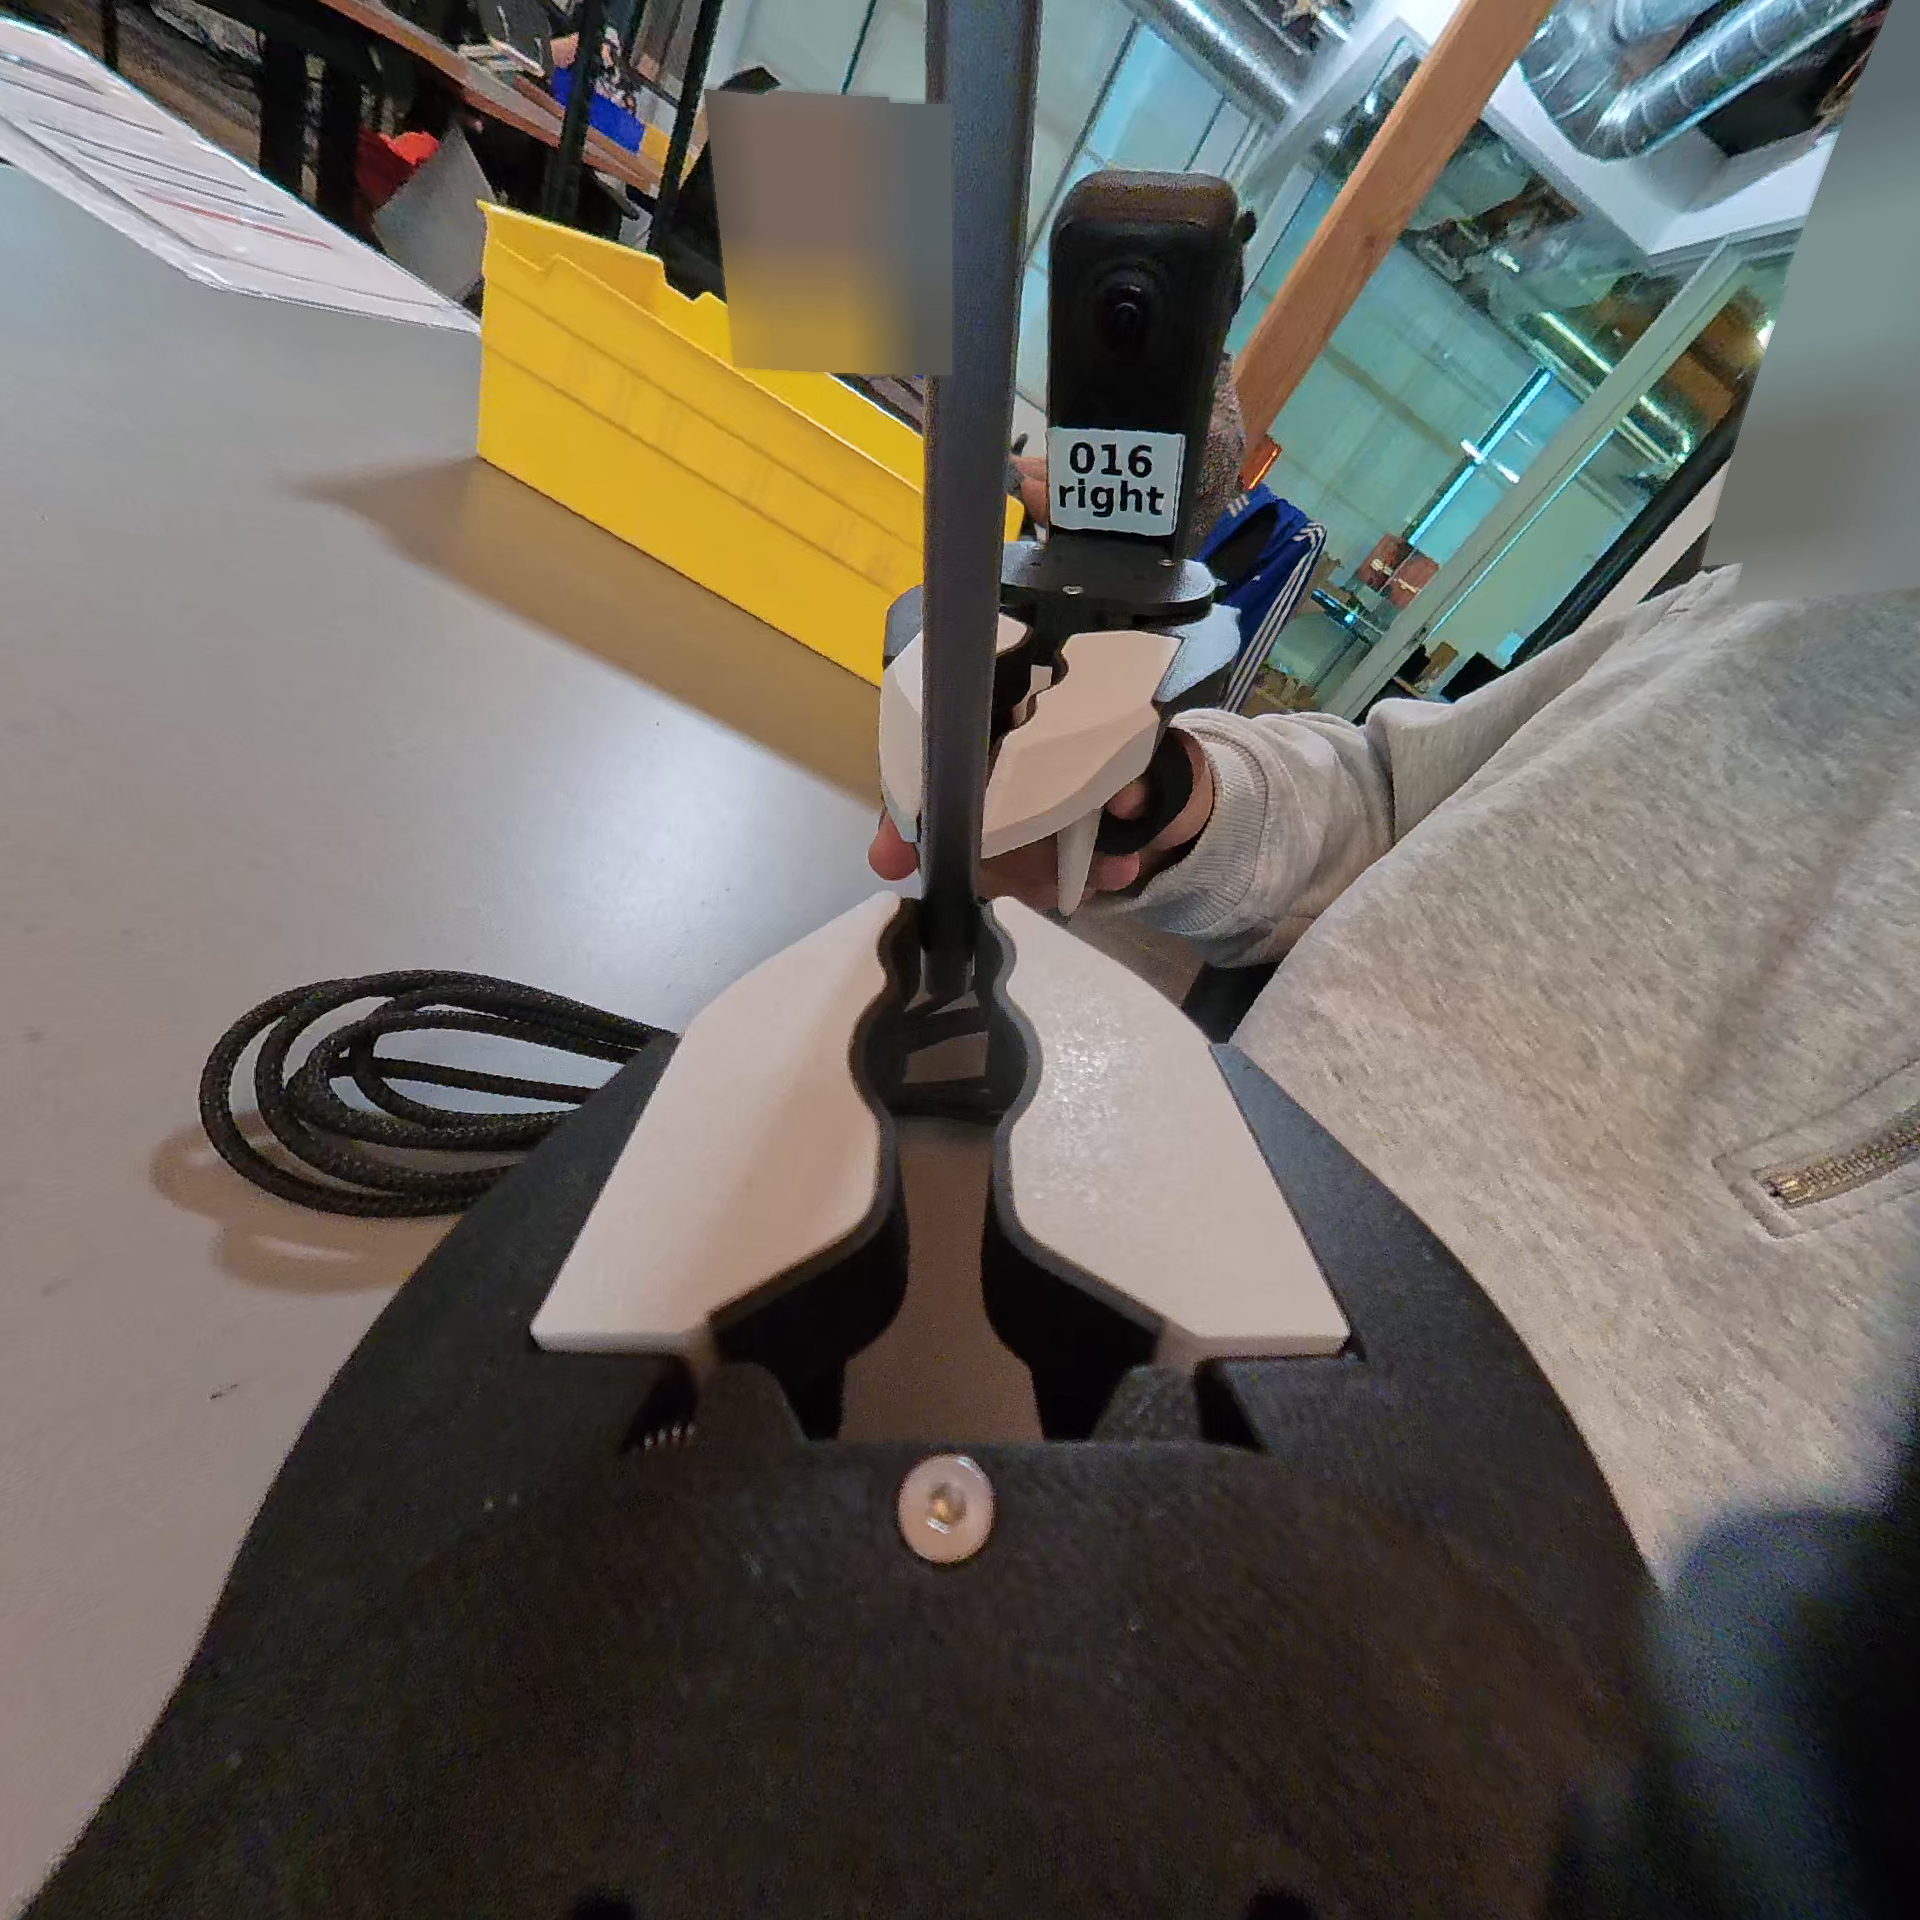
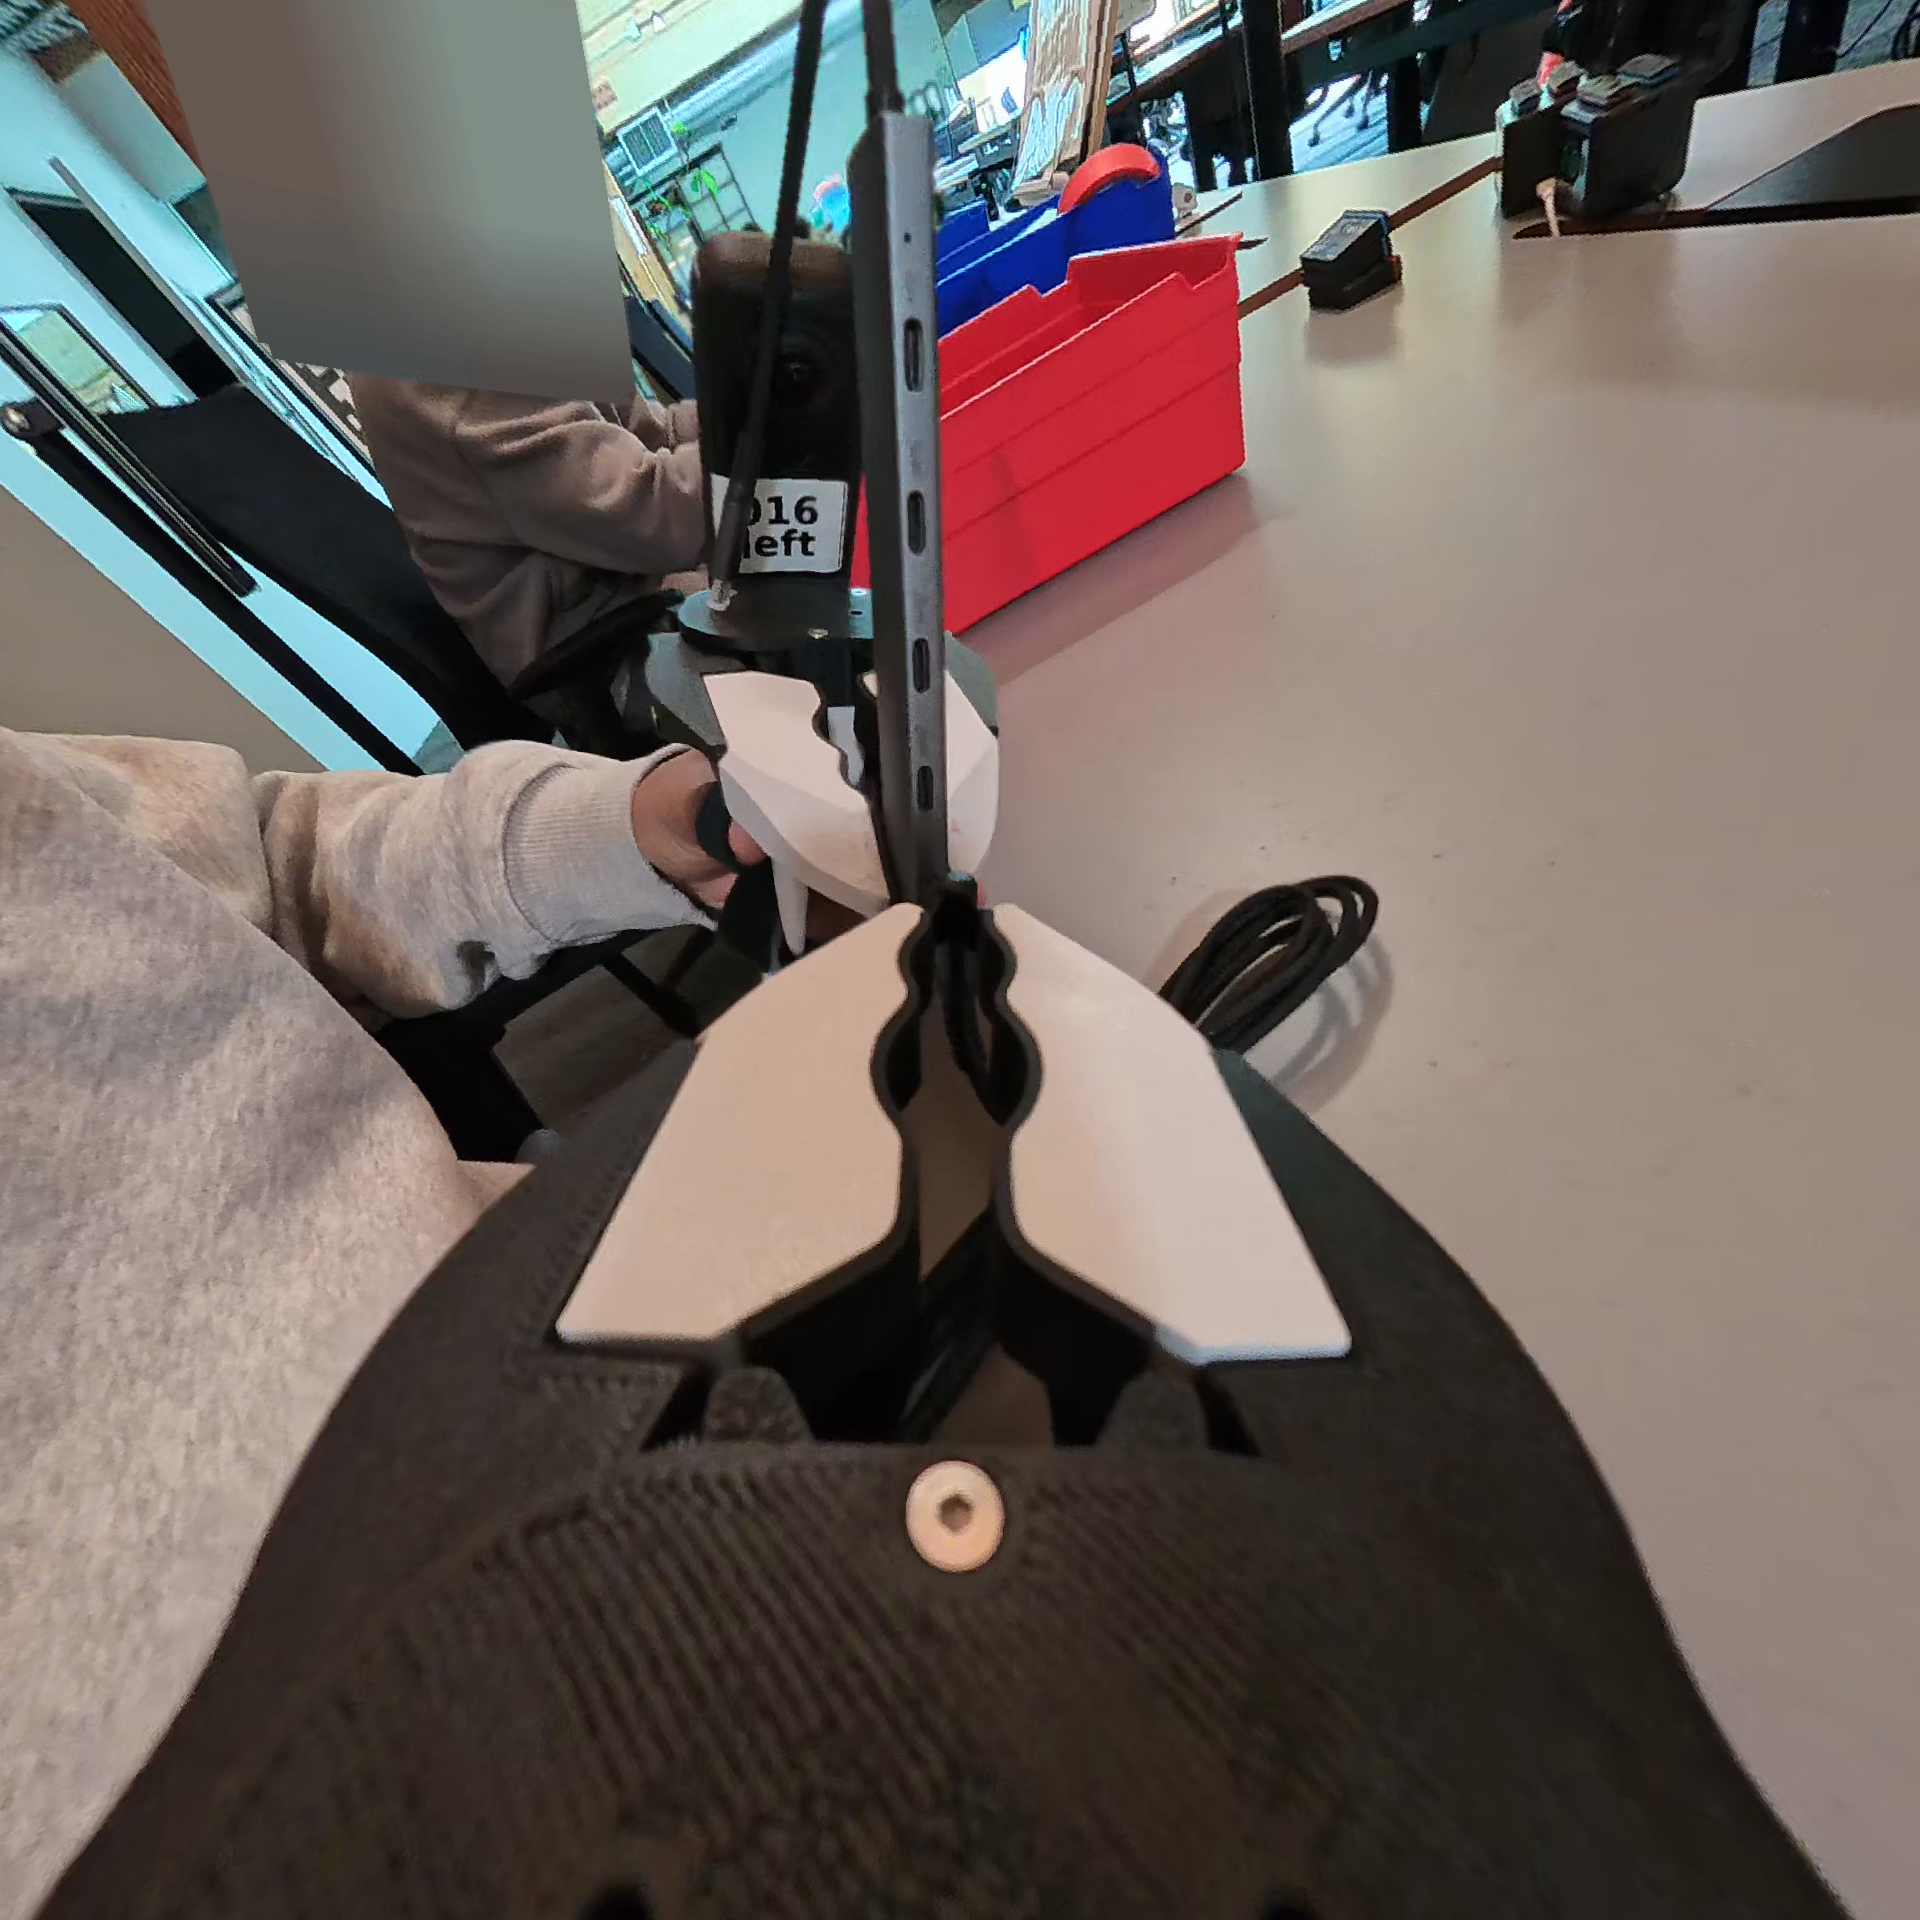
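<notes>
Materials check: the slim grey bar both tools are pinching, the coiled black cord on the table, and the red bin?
Slim grey bar with slotted ports: looks like matte anodised metal, judging by the even satin sheen; painted plastic is possible. Both the left tool and right tool are shut on it.
Coiled black cord: braided fabric sheath, with a visible speckled weave.
Red open bin: moulded plastic, semi-gloss, with stepped walls.

I note a yellow bin (image 1: 665,416) on the grey table (image 1: 260,675). Coiled black cable (image 1: 395,1091) lies nearer. Red bin (image 2: 1101,416) sits before a blue bin (image 2: 997,239).
</notes>
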The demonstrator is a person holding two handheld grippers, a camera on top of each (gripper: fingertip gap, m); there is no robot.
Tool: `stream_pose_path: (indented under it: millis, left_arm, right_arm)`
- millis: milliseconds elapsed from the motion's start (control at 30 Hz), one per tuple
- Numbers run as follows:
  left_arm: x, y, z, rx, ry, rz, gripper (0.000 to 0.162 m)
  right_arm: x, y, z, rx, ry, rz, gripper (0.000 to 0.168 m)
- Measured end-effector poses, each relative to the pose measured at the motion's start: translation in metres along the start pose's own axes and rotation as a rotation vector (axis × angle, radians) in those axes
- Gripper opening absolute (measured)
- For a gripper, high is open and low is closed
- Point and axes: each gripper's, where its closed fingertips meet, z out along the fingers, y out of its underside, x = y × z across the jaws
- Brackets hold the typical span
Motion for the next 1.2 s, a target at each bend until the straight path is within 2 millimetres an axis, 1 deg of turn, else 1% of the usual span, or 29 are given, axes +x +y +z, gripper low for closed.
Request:
stream_pose_path:
  millis: [100, 300, 633, 800, 900, 1000, 1033, 1133, 1167, 1200]
  left_arm:
    - [-0.001, 0.002, 0.000, -0.001, 0.002, -0.008, 0.008]
    - [0.000, 0.000, 0.002, 0.015, 0.007, -0.018, 0.008]
    - [0.002, 0.004, 0.007, 0.003, 0.011, -0.016, 0.009]
    - [0.001, 0.003, 0.007, -0.017, -0.009, 0.015, 0.008]
    - [0.000, 0.002, 0.008, -0.009, -0.002, 0.001, 0.009]
    - [0.000, -0.003, 0.005, 0.029, 0.010, -0.030, 0.016]
    - [-0.002, -0.006, 0.003, 0.049, 0.008, -0.035, 0.021]
    - [-0.006, -0.015, -0.007, 0.105, -0.004, -0.051, 0.025]
    - [-0.007, -0.017, -0.009, 0.116, -0.002, -0.058, 0.021]
    - [-0.008, -0.018, -0.010, 0.123, 0.002, -0.064, 0.020]
  right_arm:
    - [0.000, 0.002, 0.001, -0.016, 0.018, -0.034, 0.008]
    - [-0.001, 0.000, 0.000, -0.001, 0.006, -0.021, 0.008]
    - [-0.005, 0.005, 0.004, -0.023, -0.009, -0.026, 0.008]
    - [-0.004, 0.005, 0.005, -0.024, 0.004, -0.063, 0.008]
    - [-0.002, 0.004, 0.004, -0.004, -0.006, -0.037, 0.008]
    - [0.004, 0.003, 0.002, 0.002, 0.008, -0.029, 0.008]
    - [0.005, 0.003, 0.001, 0.000, 0.018, -0.039, 0.008]
    - [0.007, 0.003, 0.000, -0.006, 0.033, -0.070, 0.008]
    - [0.006, 0.003, 0.001, -0.007, 0.031, -0.075, 0.008]
    - [0.006, 0.004, 0.001, -0.009, 0.029, -0.078, 0.008]
